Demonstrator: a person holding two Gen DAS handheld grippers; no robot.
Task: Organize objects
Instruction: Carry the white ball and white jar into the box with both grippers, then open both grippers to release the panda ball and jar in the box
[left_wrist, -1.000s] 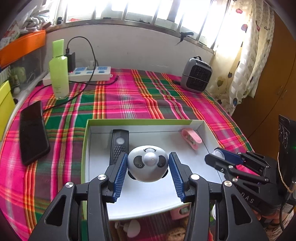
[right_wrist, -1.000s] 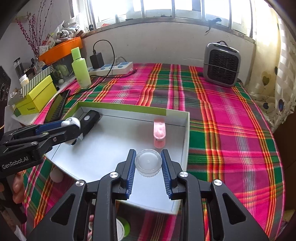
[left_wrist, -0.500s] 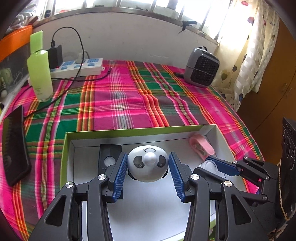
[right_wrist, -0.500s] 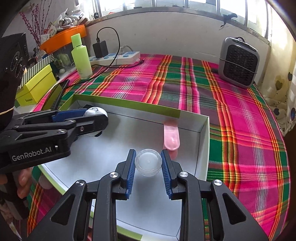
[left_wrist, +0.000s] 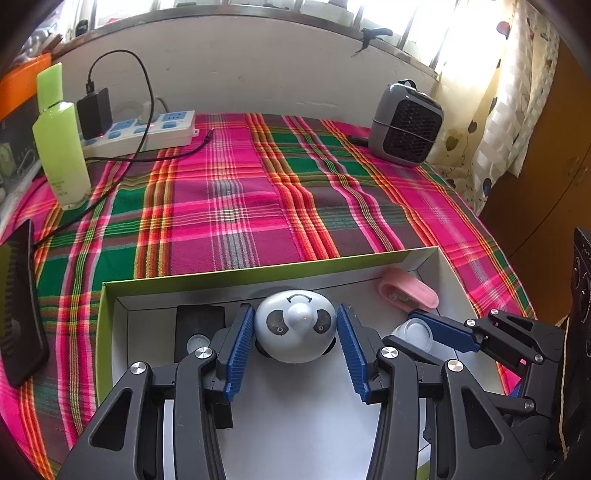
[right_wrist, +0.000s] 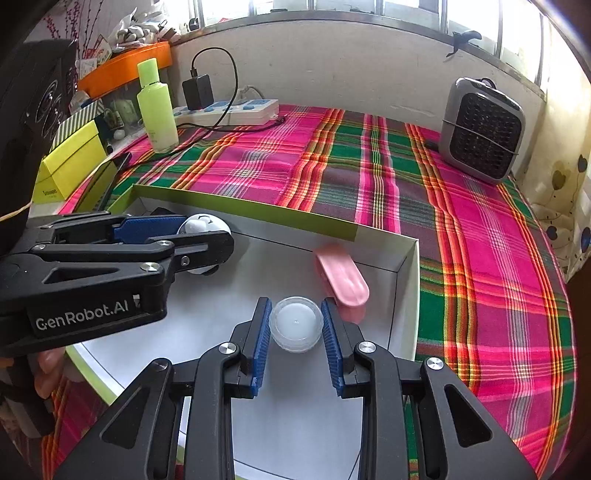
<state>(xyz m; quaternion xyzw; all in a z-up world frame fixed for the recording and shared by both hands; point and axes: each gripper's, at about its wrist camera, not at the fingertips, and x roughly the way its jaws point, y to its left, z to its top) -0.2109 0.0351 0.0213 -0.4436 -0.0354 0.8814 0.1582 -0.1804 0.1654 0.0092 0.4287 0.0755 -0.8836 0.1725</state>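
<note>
Both grippers have advanced deeper over the box (right_wrist: 406, 266): left gripper (left_wrist: 295, 332) clamps the panda toy (left_wrist: 295, 325), right gripper (right_wrist: 295, 325) the clear jar (right_wrist: 295, 326). Releasing high risks the round toy rolling into the pink case (right_wrist: 341, 277).

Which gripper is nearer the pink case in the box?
Right. The right gripper, holding a clear jar, sits just beside the pink case; the left gripper, holding the panda, is farther across the box.
</note>
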